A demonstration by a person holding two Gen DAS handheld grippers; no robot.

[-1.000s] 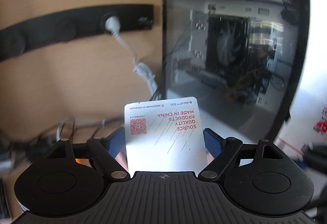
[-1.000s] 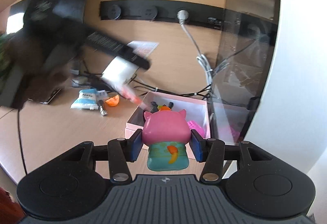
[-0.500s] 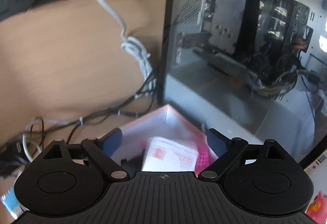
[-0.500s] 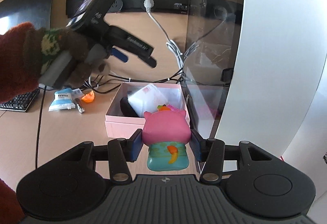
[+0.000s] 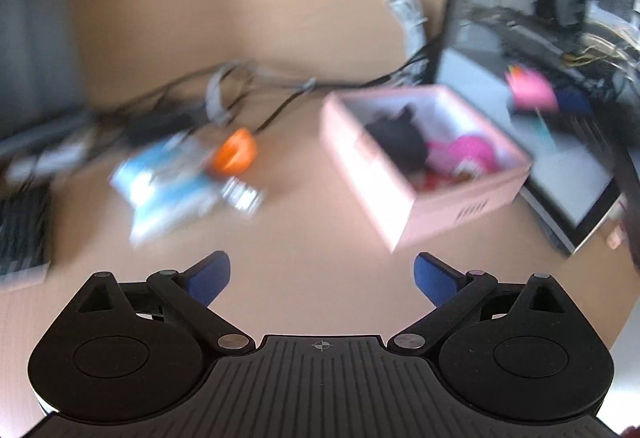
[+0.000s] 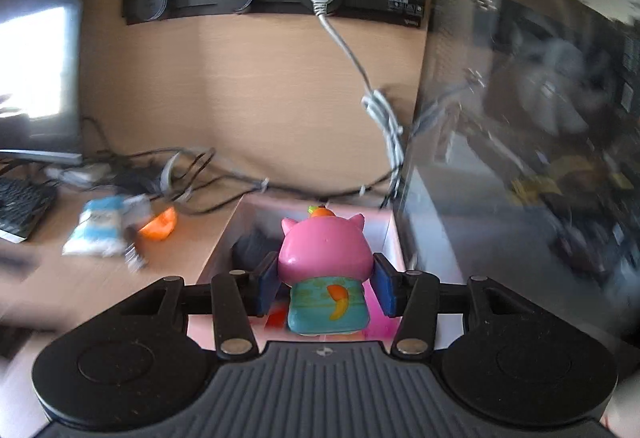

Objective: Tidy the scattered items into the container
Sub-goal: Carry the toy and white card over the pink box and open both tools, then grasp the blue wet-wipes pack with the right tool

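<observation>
— What lies around my fingers?
— My left gripper (image 5: pixel 322 274) is opening, empty; ahead-left a blurred blue-white packet (image 5: pixel 168 182) and orange piece (image 5: pixel 234 156).
— And right?
— My right gripper (image 6: pixel 323 288) clamps the pink cat figurine (image 6: pixel 324 274), hiding much of the pink cardboard box (image 6: pixel 224 242) beyond.

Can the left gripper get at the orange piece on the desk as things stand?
Probably yes: the left gripper, jaws opening and empty, faces bare desk, with the orange piece ahead beside the blue packet, uncovered.
</observation>
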